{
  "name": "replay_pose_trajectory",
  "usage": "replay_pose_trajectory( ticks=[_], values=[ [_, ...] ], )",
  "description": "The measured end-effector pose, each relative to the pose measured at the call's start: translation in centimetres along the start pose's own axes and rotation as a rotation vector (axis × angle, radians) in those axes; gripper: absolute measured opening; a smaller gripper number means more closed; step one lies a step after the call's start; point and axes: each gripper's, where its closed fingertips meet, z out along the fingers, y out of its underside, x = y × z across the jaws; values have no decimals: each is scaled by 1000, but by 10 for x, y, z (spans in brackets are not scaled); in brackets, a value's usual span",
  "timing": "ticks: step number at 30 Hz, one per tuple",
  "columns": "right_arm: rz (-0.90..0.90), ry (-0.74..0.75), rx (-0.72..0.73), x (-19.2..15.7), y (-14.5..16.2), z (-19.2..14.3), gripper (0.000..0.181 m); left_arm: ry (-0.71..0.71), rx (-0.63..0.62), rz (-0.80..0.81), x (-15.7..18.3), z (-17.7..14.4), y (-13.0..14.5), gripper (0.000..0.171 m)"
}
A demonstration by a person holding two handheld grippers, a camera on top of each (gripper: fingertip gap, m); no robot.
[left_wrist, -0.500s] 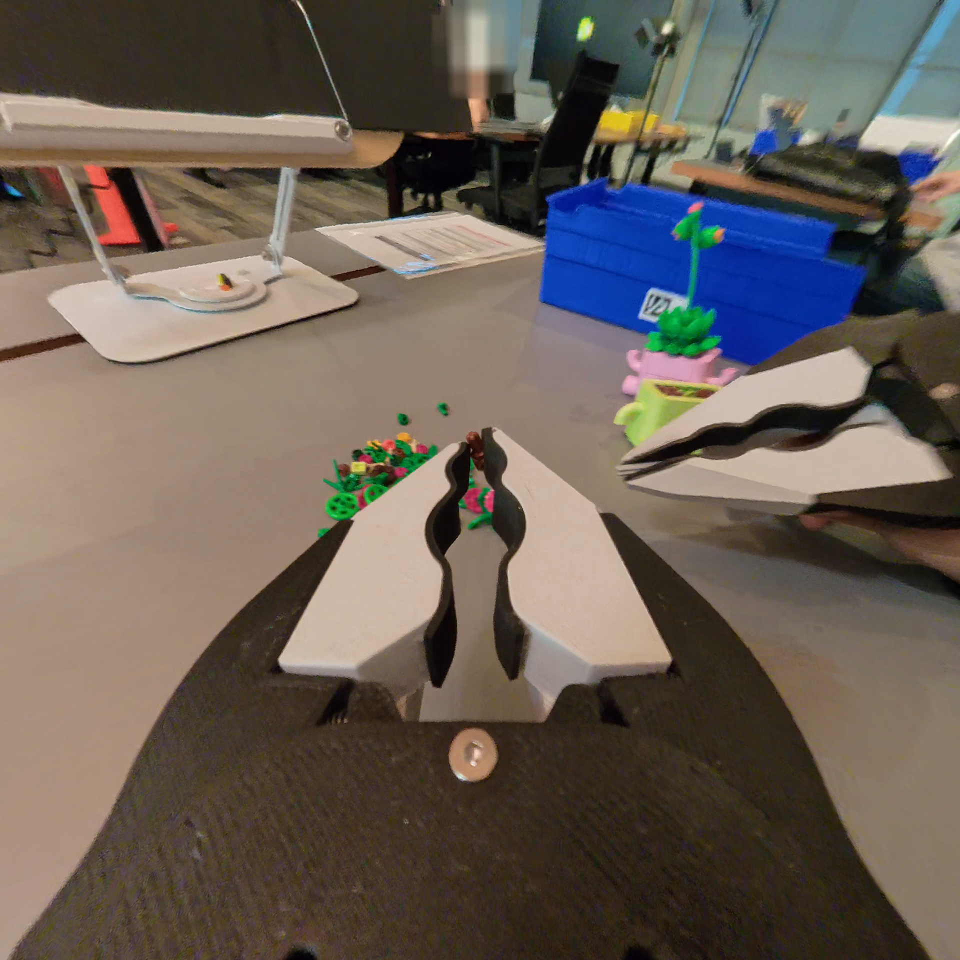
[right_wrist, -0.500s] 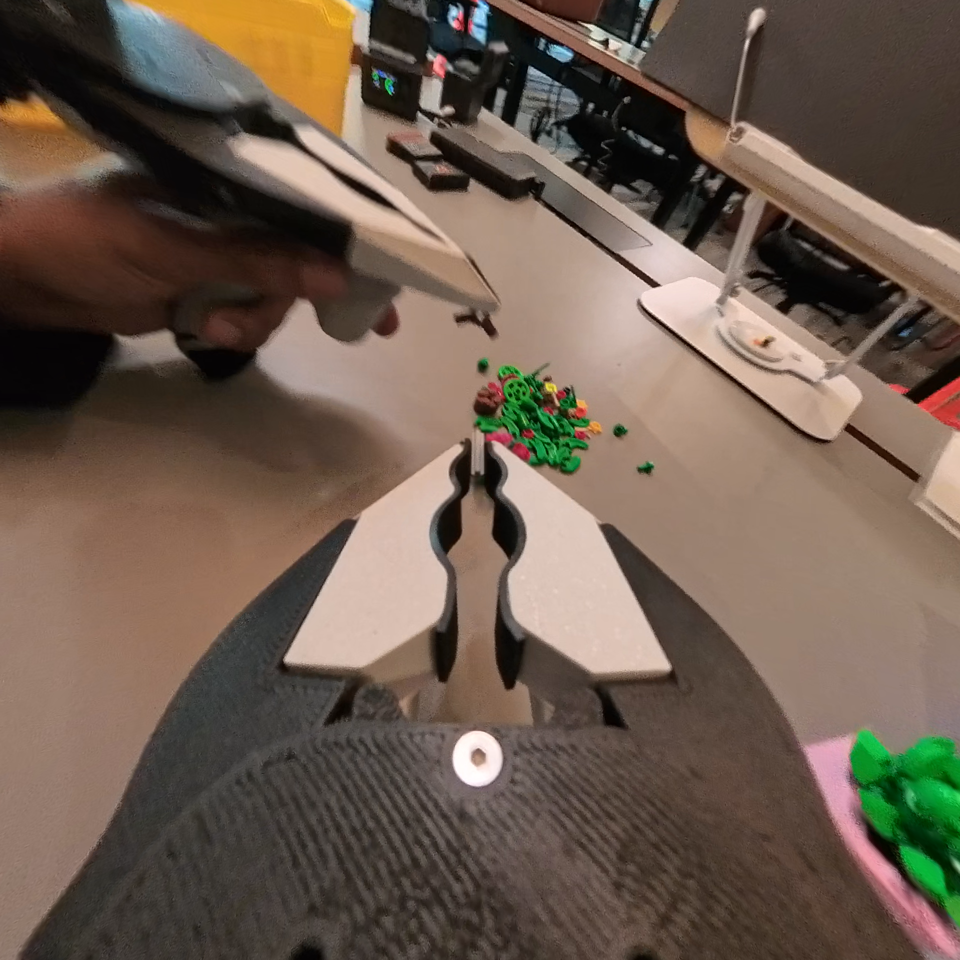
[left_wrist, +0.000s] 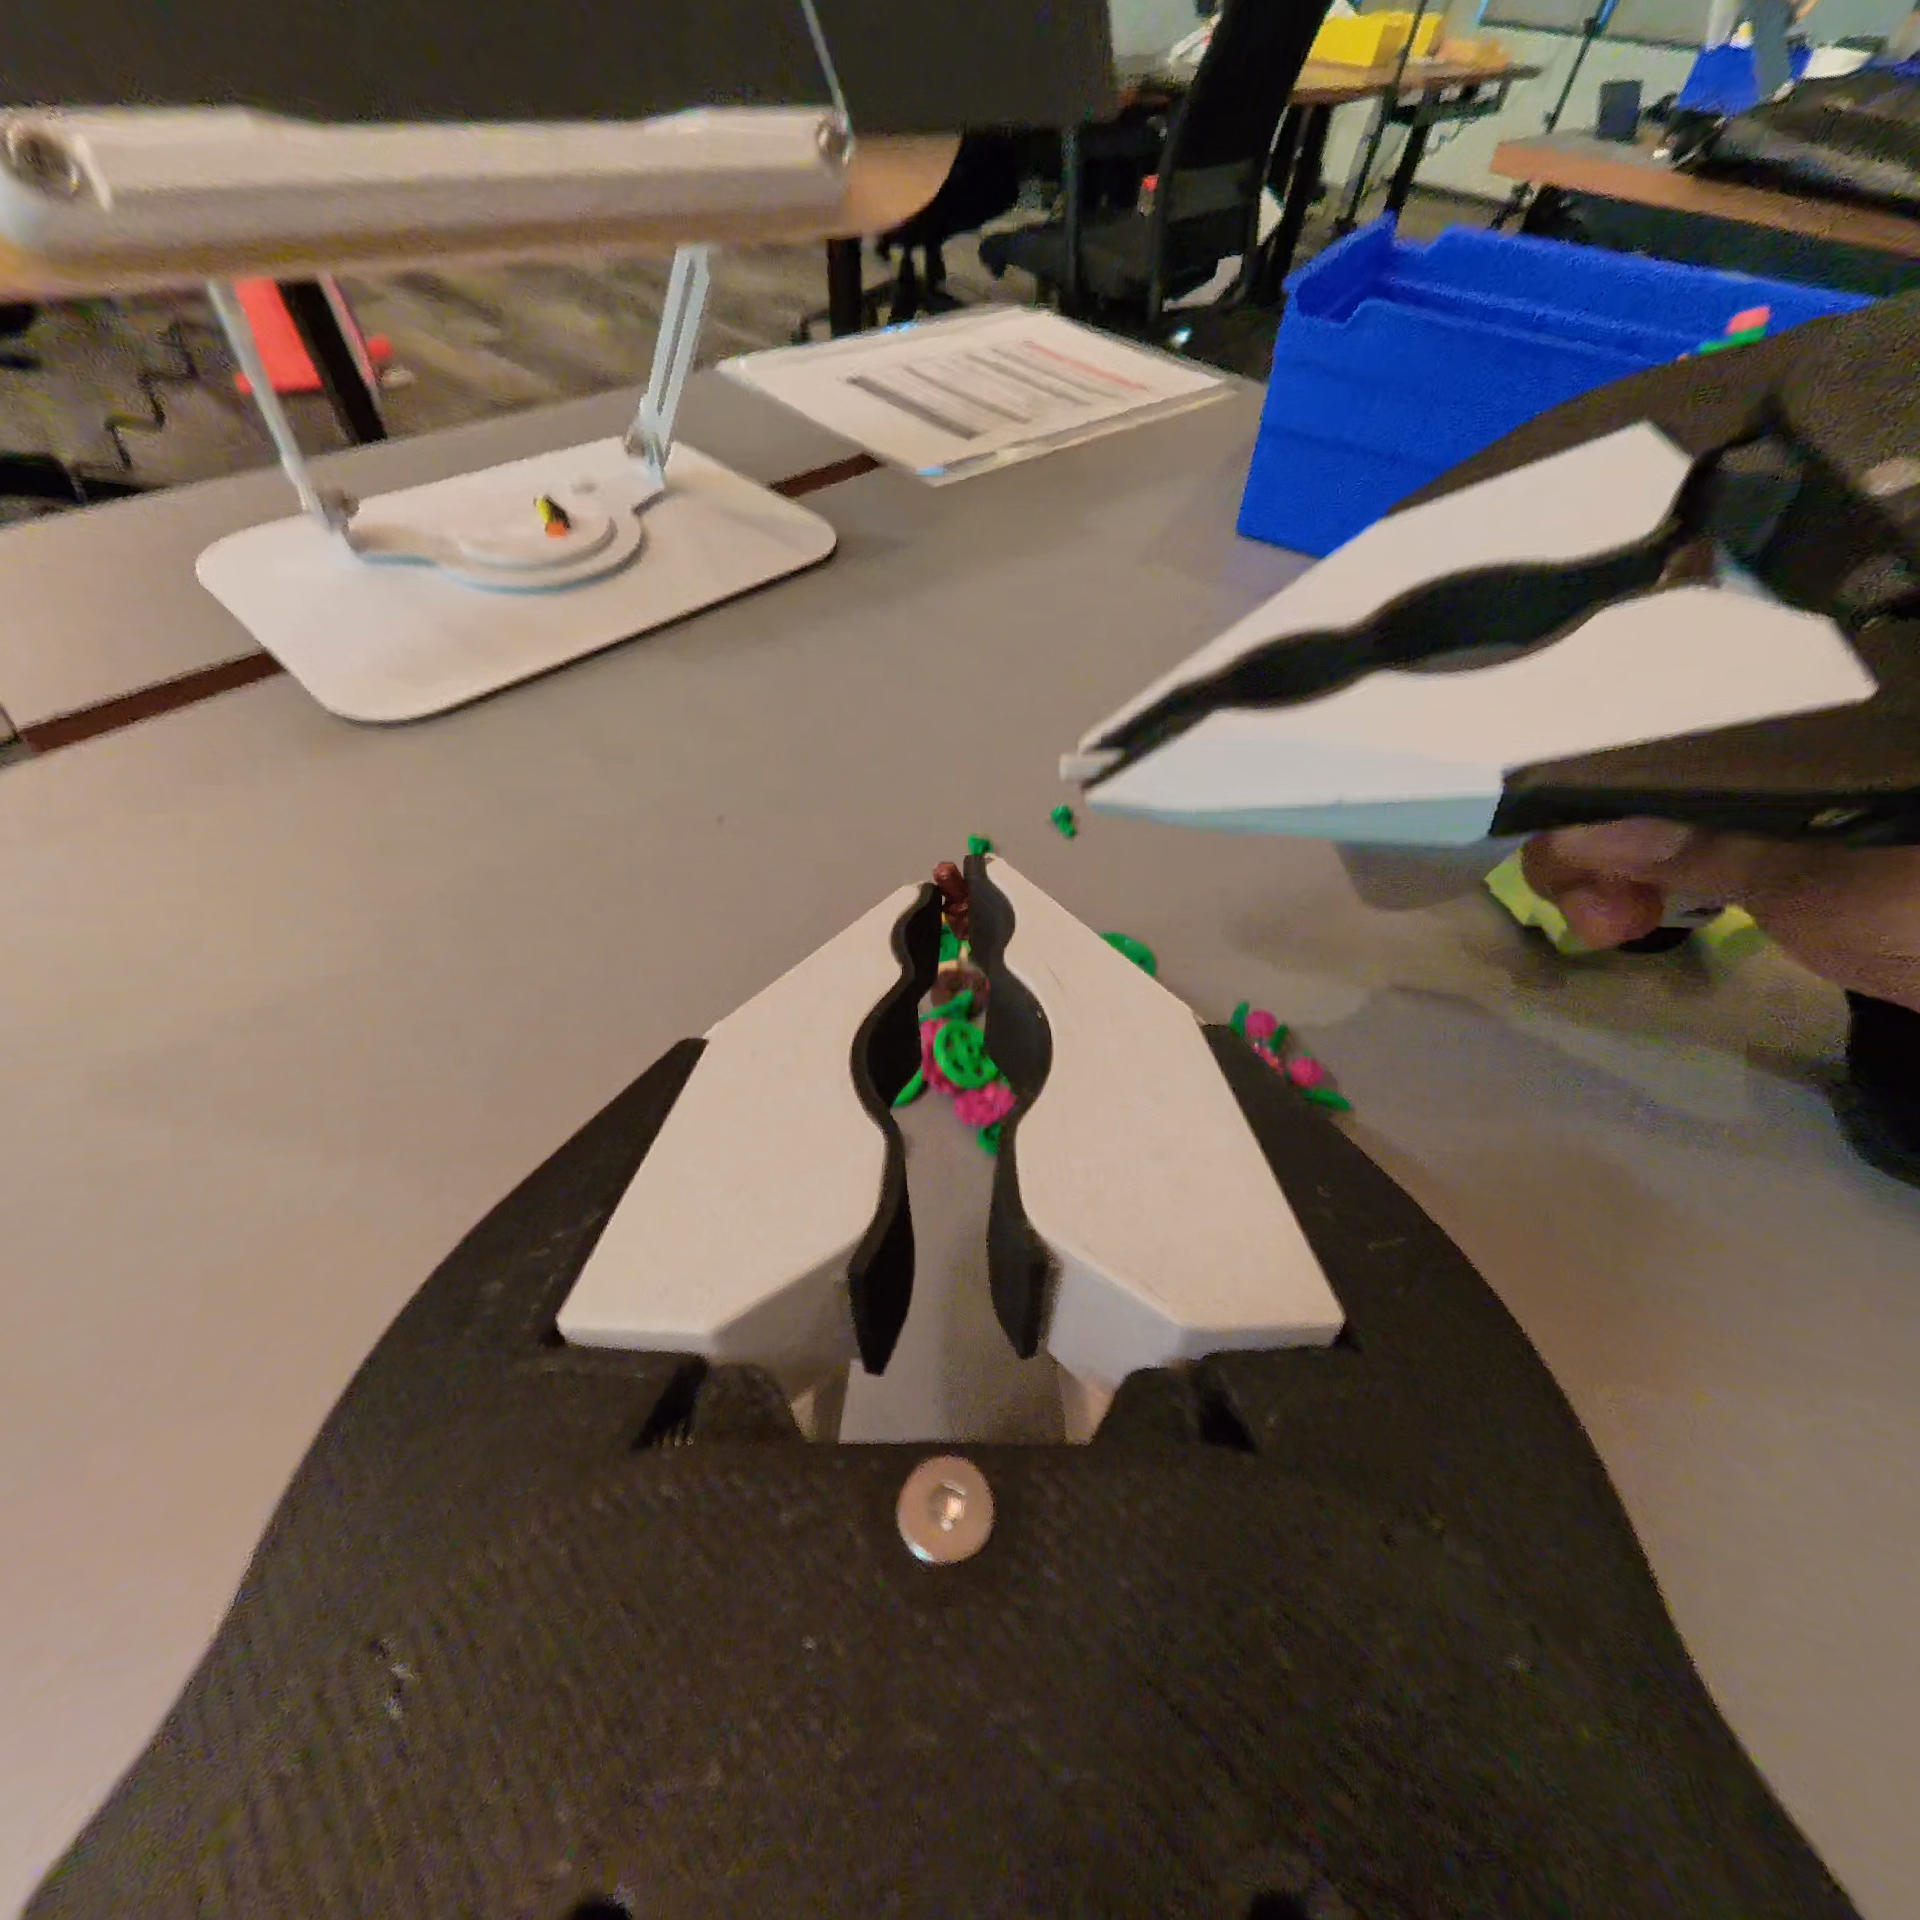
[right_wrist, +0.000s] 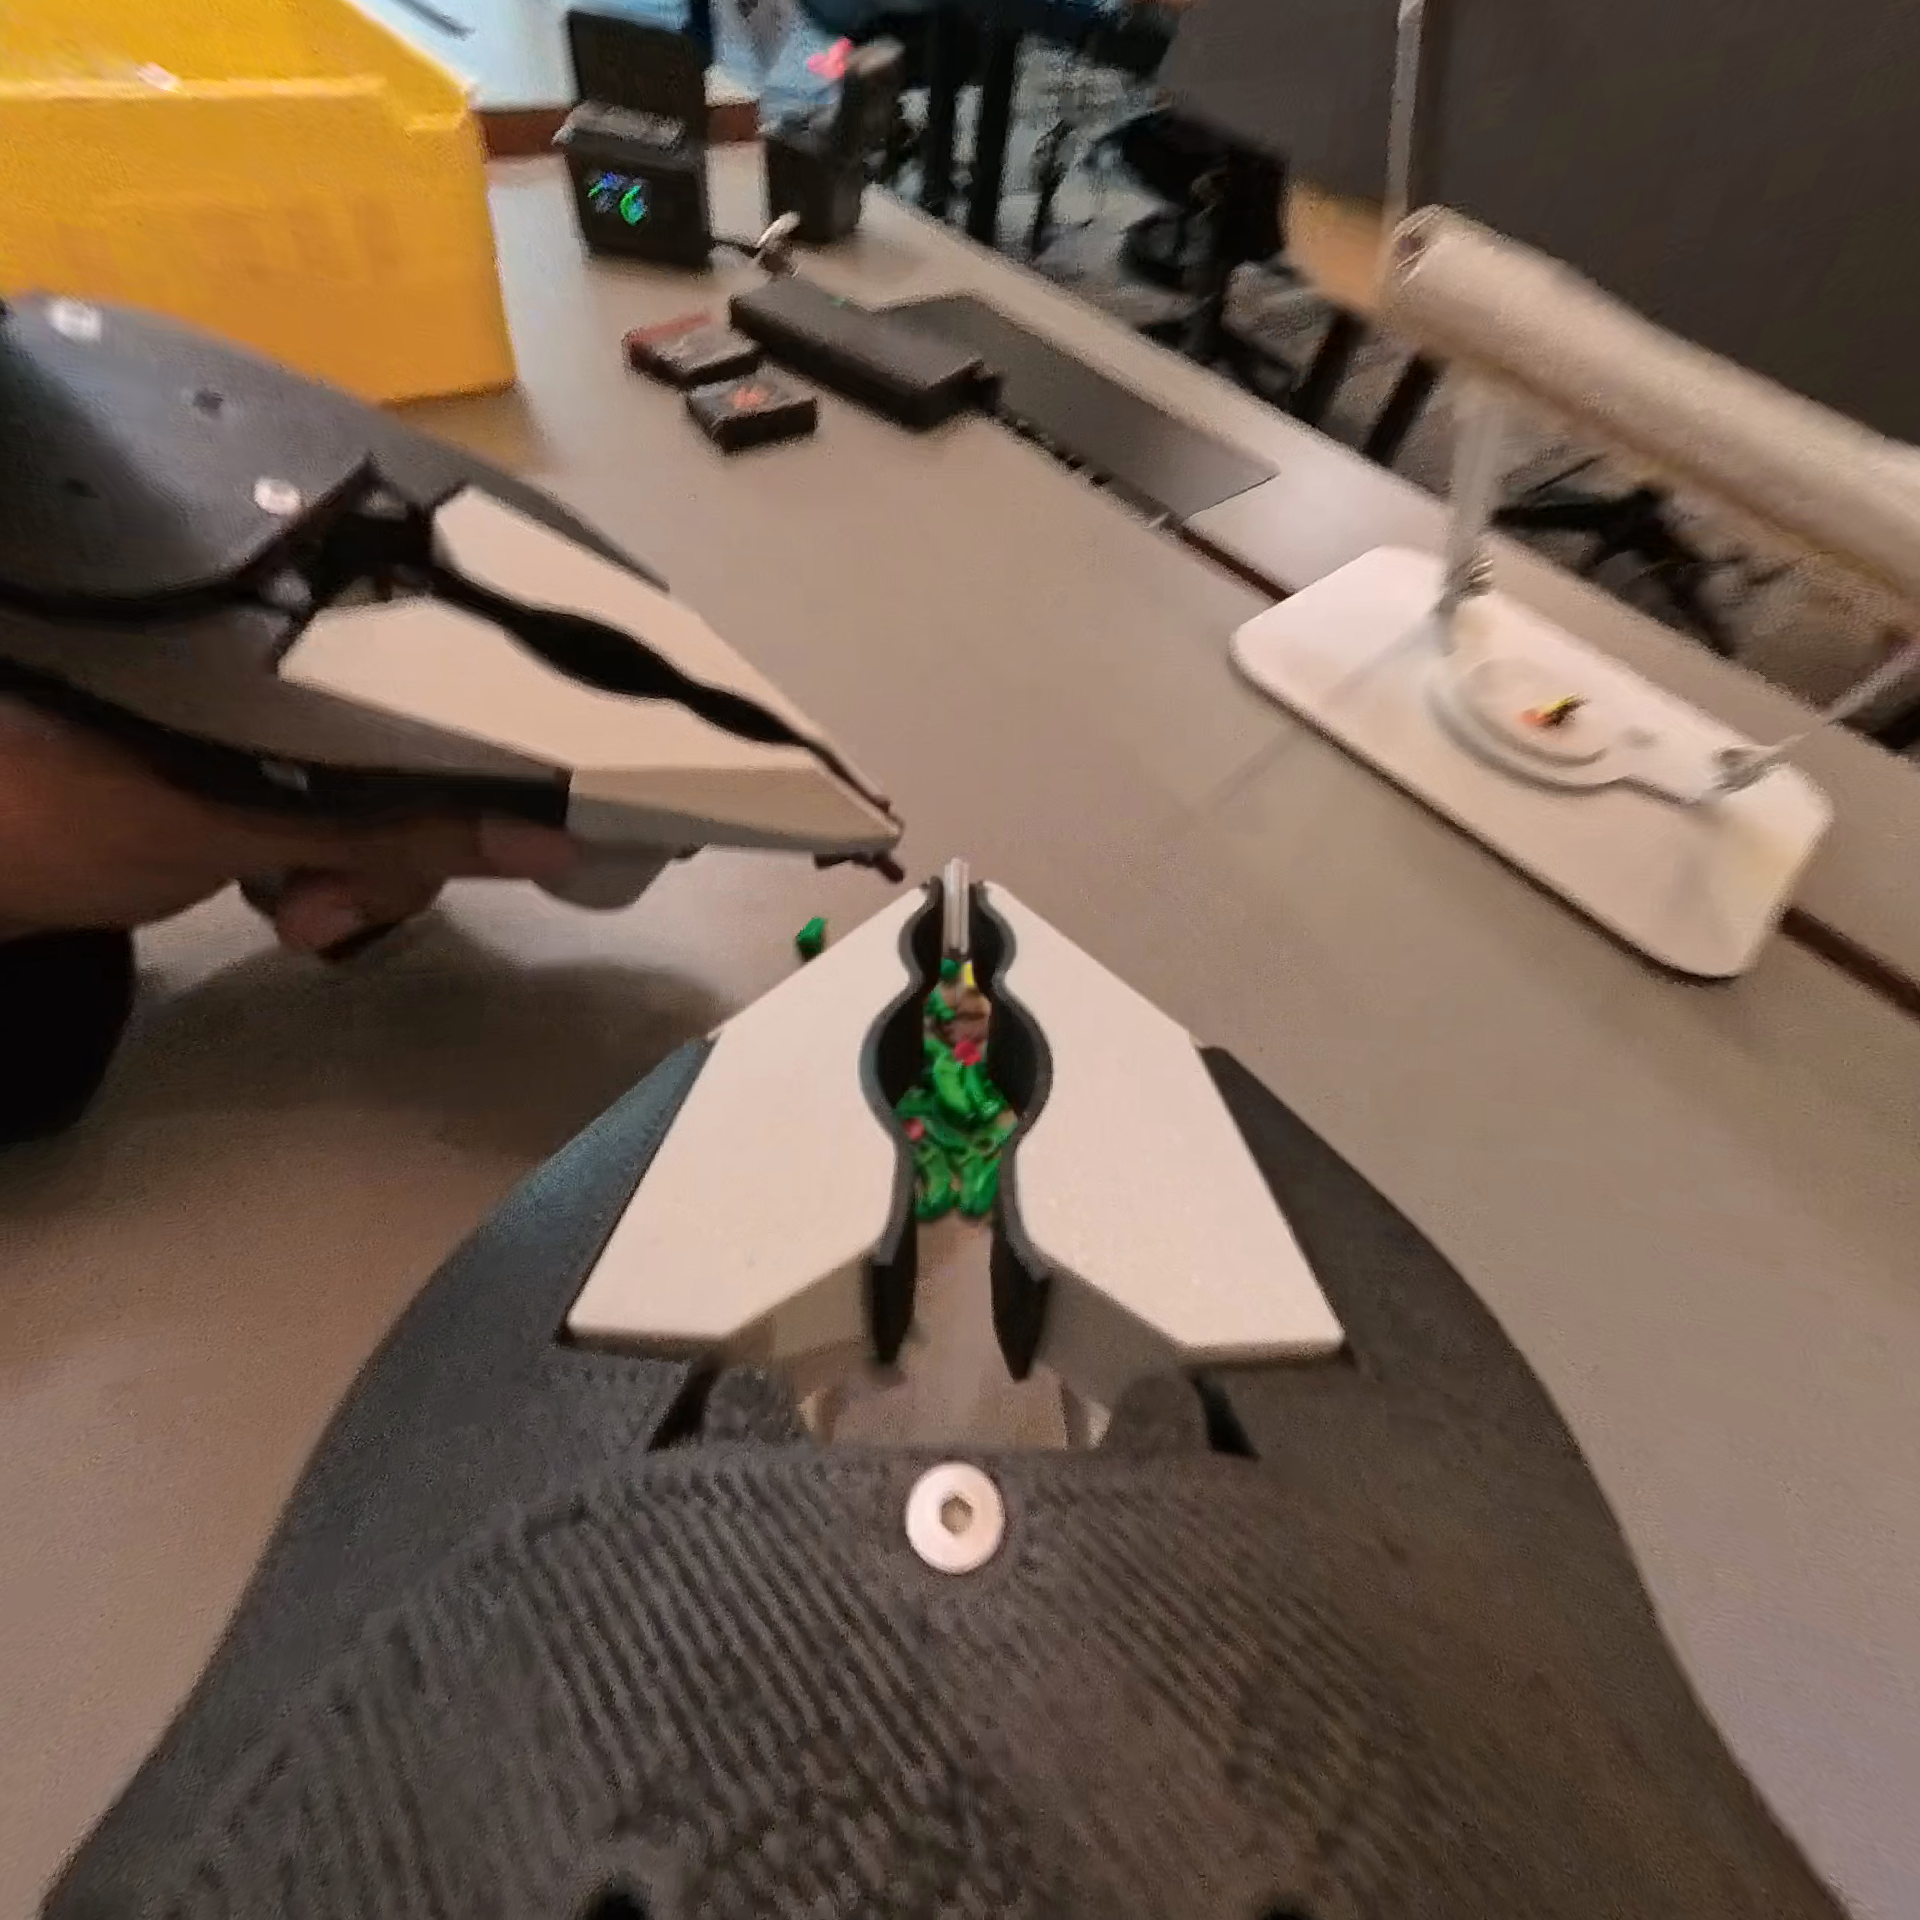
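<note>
Pinching a tiny dark brown piece (left_wrist: pixel 951 891) right at its fingertips, the left gripper (left_wrist: pixel 958 883) is hanging just above the grey table (left_wrist: pixel 416 987), jaws drawn nearly together on it. Under it, showing through the gap between the fingers, a little pile of green and pink plastic bits (left_wrist: pixel 961 1070) is lying on the tabletop, with a couple of loose green ones (left_wrist: pixel 1062 821) sitting just past the tips. The right gripper (right_wrist: pixel 954 906) is coming in from the right side and is squeezing a thin pale grey piece (right_wrist: pixel 956 914) between its tips, jaws narrow too; in its own view the same pile (right_wrist: pixel 951 1122) is showing below. Both sets of tips are hovering near each other but not touching. Further back, a white lamp base (left_wrist: pixel 520 582) is sitting on the table, a blue bin (left_wrist: pixel 1455 405) is off to the right, and a yellow bin (right_wrist: pixel 239 197) is showing in the right wrist view.
</note>
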Motion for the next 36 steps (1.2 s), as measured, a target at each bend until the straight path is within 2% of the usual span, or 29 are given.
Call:
replay_pose_trajectory(
  ticks=[4, 8, 17, 36],
  values=[
    [-4, -74, -57, -6, 26, 14, 3, 67, 5, -62, 8, -3, -2, 1],
    [76, -119, -79, -5, 35, 17, 2, 63, -32, -37, 8, 0, 8, 1],
    [102, -93, -164, -1, 53, 21, 3, 86, -91, -38, 16, 4, 17, 1],
    [160, -91, -208, -2, 62, 22, 7, 108, -165, -98, 14, 8, 27, 2]
  ],
)
